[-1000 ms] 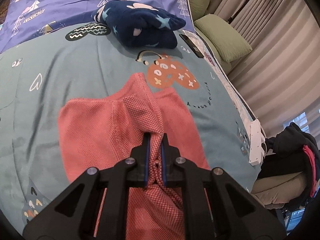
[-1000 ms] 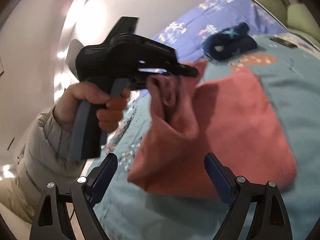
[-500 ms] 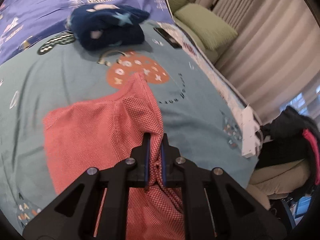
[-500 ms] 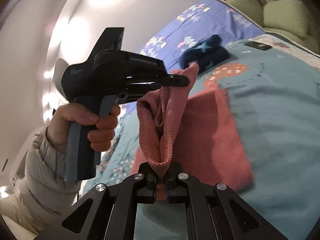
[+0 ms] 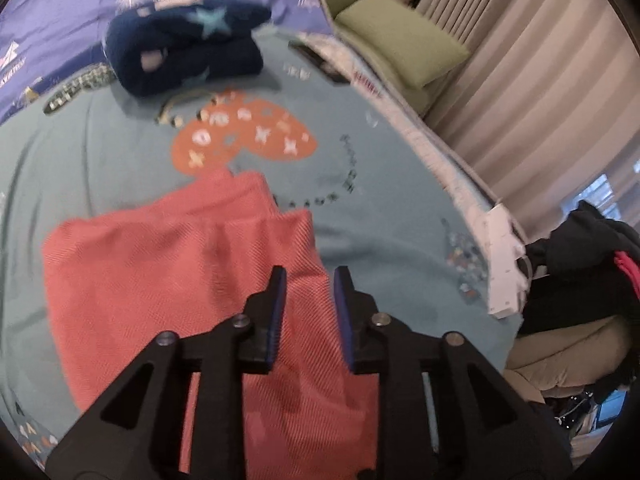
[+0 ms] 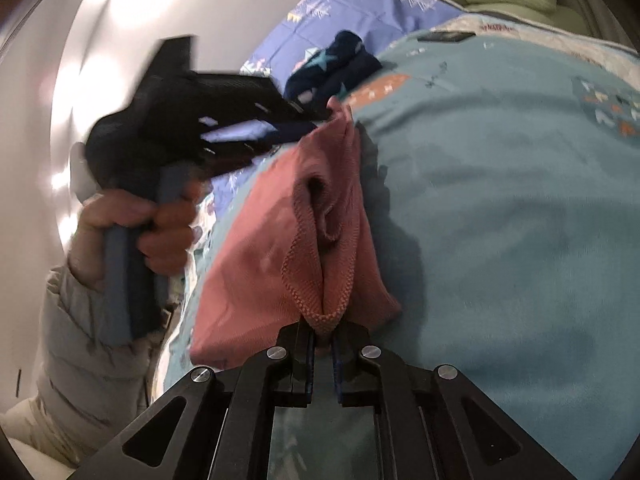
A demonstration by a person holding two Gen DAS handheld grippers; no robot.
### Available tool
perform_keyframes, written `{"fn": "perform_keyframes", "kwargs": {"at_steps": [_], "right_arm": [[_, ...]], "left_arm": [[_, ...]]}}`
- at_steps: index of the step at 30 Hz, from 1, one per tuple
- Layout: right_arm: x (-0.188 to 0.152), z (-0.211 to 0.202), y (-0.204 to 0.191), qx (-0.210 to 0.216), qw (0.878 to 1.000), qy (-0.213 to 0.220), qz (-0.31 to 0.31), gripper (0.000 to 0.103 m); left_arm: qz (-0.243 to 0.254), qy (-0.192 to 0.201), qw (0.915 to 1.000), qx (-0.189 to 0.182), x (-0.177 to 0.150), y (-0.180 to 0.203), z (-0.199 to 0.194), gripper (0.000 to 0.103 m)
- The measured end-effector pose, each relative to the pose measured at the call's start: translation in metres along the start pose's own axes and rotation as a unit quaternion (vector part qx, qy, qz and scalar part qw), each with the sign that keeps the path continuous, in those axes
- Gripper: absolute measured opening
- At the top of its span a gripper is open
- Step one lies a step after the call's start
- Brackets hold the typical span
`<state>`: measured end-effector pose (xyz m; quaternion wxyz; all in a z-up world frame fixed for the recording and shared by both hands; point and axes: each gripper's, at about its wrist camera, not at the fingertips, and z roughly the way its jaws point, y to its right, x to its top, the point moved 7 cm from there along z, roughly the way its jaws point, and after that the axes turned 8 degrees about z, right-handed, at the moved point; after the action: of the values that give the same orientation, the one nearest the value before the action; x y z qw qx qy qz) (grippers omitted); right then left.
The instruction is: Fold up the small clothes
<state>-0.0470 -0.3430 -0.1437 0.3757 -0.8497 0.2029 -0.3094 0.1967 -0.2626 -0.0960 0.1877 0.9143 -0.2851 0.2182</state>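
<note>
The pink knit garment (image 5: 168, 280) lies on the teal bedspread (image 5: 380, 208), most of it spread flat ahead of and to the left of the left gripper (image 5: 308, 304). One edge is lifted off the bed. In the right wrist view that edge rises as a bunched ridge straight ahead of the right gripper (image 6: 323, 340), whose fingers are clamped on the hem with a fold of knit squeezed between the blue pads. The likely reason is to keep this end raised and steady while the other end is let go.

The left gripper's jaws have just been opening. In its own view the pads stand apart with pink cloth showing in the gap, but they do not appear to press on it, so the cloth looks released and is settling on the bed. From the right wrist view the left gripper's tips sit at the far top of the ridge, right by the cloth; blur hides whether they touch it. A hand (image 6: 160, 236) in a pale puffy sleeve (image 6: 80, 352) works its handle.

Beyond the fingers of both grippers, a dark blue star-patterned bundle (image 5: 188, 48) rests well apart from the pink piece, probably set aside to keep the folding area free. Green cushions (image 5: 400, 44) and curtains (image 5: 540, 92) lie off to the right past the bed's edge.
</note>
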Motion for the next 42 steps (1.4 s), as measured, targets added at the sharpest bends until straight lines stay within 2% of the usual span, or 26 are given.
{"fn": "perform_keyframes", "kwargs": {"at_steps": [4, 6, 8, 14, 18, 20, 25, 28, 29, 32, 37, 40, 41, 42], "right_arm": [[0.000, -0.009, 0.005, 0.002, 1.000, 0.001, 0.004, 0.011], [0.000, -0.016, 0.005, -0.003, 1.000, 0.006, -0.001, 0.012], [0.001, -0.018, 0.004, -0.006, 1.000, 0.007, -0.007, 0.013], [0.007, -0.019, 0.004, -0.031, 0.999, 0.018, -0.025, 0.013], [0.008, -0.022, 0.012, -0.036, 0.999, 0.026, -0.009, 0.013], [0.009, -0.026, 0.013, -0.038, 0.999, 0.030, -0.004, 0.013], [0.012, -0.036, 0.008, -0.046, 0.998, 0.043, -0.009, 0.014], [0.010, -0.038, 0.003, -0.055, 0.997, 0.040, -0.023, 0.023], [0.009, -0.037, 0.001, -0.059, 0.997, 0.035, -0.029, 0.030], [0.006, -0.027, 0.000, -0.067, 0.997, 0.021, -0.040, 0.039], [0.005, -0.010, -0.006, -0.061, 0.997, -0.002, -0.036, 0.042], [0.008, -0.002, -0.011, -0.080, 0.995, -0.004, -0.052, 0.042], [0.009, 0.001, -0.011, -0.091, 0.994, -0.005, -0.057, 0.034], [0.011, 0.003, -0.010, -0.101, 0.993, -0.003, -0.059, 0.003]], "left_arm": [[0.001, 0.053, 0.9985, -0.009, -0.014, -0.015, -0.051, 0.042], [0.004, 0.070, 0.9975, 0.003, -0.029, -0.025, -0.070, 0.047], [0.010, 0.085, 0.9961, 0.022, -0.059, -0.038, -0.092, 0.053], [0.039, 0.067, 0.9943, 0.074, -0.140, -0.050, -0.123, 0.057], [0.039, 0.057, 0.9962, 0.054, -0.180, -0.042, -0.128, 0.062], [0.043, 0.041, 0.9969, 0.052, -0.194, -0.035, -0.115, 0.063], [0.040, 0.009, 0.9953, 0.088, -0.211, -0.030, -0.082, 0.063], [0.033, 0.025, 0.9935, 0.107, -0.207, -0.030, -0.080, 0.063], [0.030, 0.032, 0.9933, 0.107, -0.206, -0.030, -0.081, 0.063], [0.025, 0.052, 0.9931, 0.102, -0.200, -0.029, -0.086, 0.063], [0.010, 0.067, 0.9869, 0.147, -0.195, -0.037, -0.085, 0.063], [-0.005, 0.065, 0.9872, 0.146, -0.200, -0.043, -0.083, 0.063], [-0.008, 0.063, 0.9871, 0.147, -0.201, -0.044, -0.081, 0.063], [-0.008, 0.062, 0.9868, 0.149, -0.202, -0.045, -0.080, 0.063]]}}
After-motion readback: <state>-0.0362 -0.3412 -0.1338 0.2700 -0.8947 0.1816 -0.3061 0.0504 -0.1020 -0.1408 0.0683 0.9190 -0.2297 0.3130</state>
